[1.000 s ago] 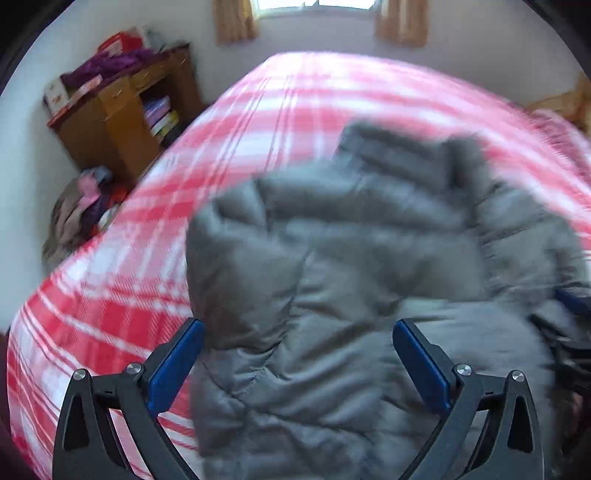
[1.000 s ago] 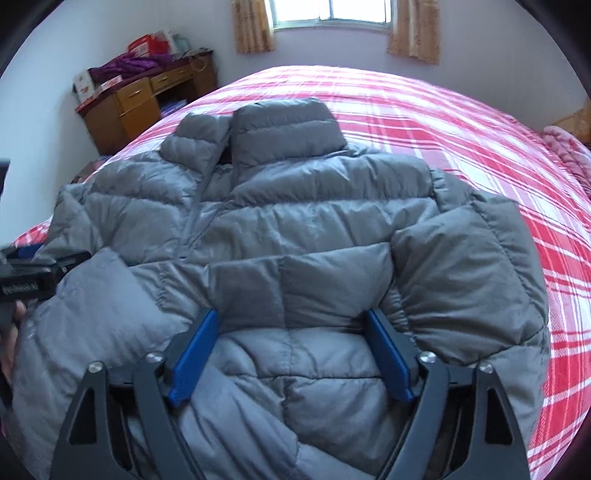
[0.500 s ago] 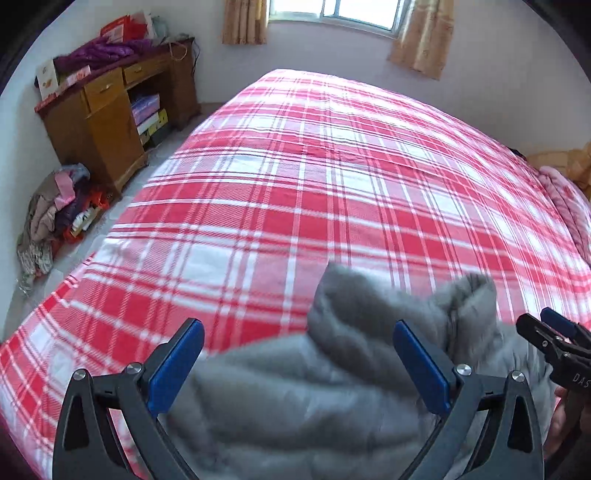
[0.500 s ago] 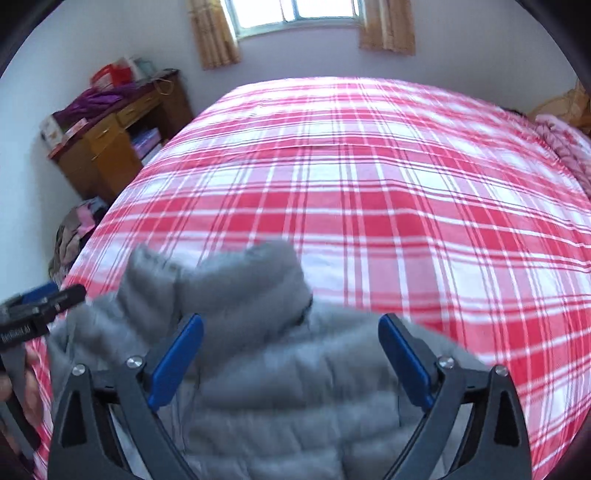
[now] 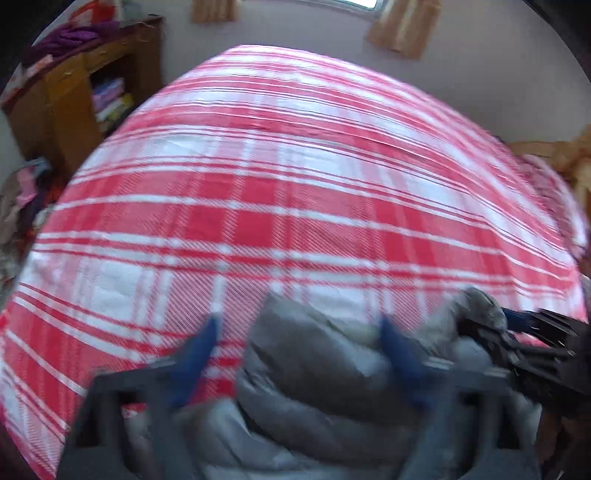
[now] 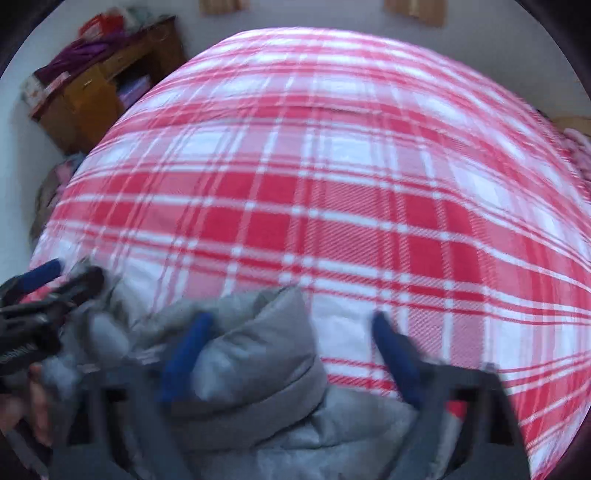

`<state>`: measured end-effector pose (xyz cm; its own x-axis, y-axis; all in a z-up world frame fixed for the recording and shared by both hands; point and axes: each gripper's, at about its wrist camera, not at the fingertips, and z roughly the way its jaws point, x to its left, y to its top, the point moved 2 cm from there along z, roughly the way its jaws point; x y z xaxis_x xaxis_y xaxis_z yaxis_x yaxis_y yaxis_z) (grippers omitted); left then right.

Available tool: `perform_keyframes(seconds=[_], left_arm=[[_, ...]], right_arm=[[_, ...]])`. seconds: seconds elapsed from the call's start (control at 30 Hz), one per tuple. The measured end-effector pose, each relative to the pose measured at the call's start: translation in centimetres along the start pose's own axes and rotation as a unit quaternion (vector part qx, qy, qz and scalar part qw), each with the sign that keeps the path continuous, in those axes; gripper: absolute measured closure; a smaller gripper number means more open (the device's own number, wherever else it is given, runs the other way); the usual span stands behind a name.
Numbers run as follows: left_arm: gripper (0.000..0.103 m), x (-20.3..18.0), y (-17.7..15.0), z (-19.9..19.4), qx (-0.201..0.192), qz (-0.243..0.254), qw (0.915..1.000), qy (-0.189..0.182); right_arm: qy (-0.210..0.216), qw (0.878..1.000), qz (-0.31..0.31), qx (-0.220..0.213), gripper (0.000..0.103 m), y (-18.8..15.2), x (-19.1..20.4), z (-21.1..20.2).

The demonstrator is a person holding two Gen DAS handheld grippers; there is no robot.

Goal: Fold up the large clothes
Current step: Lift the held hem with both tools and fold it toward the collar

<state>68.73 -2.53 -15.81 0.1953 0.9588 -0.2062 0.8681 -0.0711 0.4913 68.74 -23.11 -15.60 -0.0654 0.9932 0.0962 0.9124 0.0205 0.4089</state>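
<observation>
Blue-padded fingers of the left tool [image 5: 299,354] and the right tool [image 6: 291,350] have just been closing around the collar end of the grey puffer jacket [image 6: 258,369]; blur is hiding whether the pads are gripping yet. The jacket is lying bunched at the near edge of the red plaid bed [image 5: 295,184], so the folding seems barely begun, with most still remaining.

You've got a plain grey puffer jacket [image 6: 258,354] bunched on a red-and-white plaid bedspread [image 5: 295,206], your gripper fingers [image 5: 199,354] are bright blue on black frames, the wooden desk [image 6: 92,99] is orange-brown with purple clothes [image 6: 85,50] piled on top, and the curtains [image 5: 402,29] look tan.
</observation>
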Motion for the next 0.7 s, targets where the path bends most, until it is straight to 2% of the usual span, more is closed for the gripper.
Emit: perform_keyframes(seconds=[0.03,0.13,0.2,0.27,0.33,0.53,0.7], left_arm=[[0.06,-0.3,-0.6,-0.6,0.008,0.014,0.9999,-0.004],[0.073,-0.9,-2.2,-3.6,-0.025,0.048,0.9985,-0.014],[0.079,-0.9,-3.2,-5.6,-0.04,0.058,0.9973,-0.019],[0.081,-0.7,-4.6,-7.5,-0.055,0.066,0.9959,-0.029],[0.082,-0.8,-6.4,-8.9,-0.071,0.092,0.9931,-0.016],[0.083,-0.7,-11.2,-8.1,-0.068,0.123,0.99,0.014],[0.083,0.7,-12.5,-6.3,-0.056,0.107,0.9924,0.023]], right_arm=[[0.002,1.0,-0.009,0.008,0.073,-0.3,0.1,-0.1],[-0.017,0.999,-0.051,-0.005,0.088,-1.9,0.5,-1.9],[-0.021,0.998,-0.061,-0.017,0.091,-3.0,0.2,-3.4],[-0.021,0.997,-0.065,-0.033,0.092,-4.2,-0.1,-5.2],[-0.017,0.996,-0.071,-0.044,0.093,-5.7,-0.2,-6.9],[-0.017,0.995,-0.07,-0.068,0.096,-9.7,-0.6,-8.5],[-0.033,0.995,-0.069,-0.061,0.097,-12.9,-1.1,-6.1]])
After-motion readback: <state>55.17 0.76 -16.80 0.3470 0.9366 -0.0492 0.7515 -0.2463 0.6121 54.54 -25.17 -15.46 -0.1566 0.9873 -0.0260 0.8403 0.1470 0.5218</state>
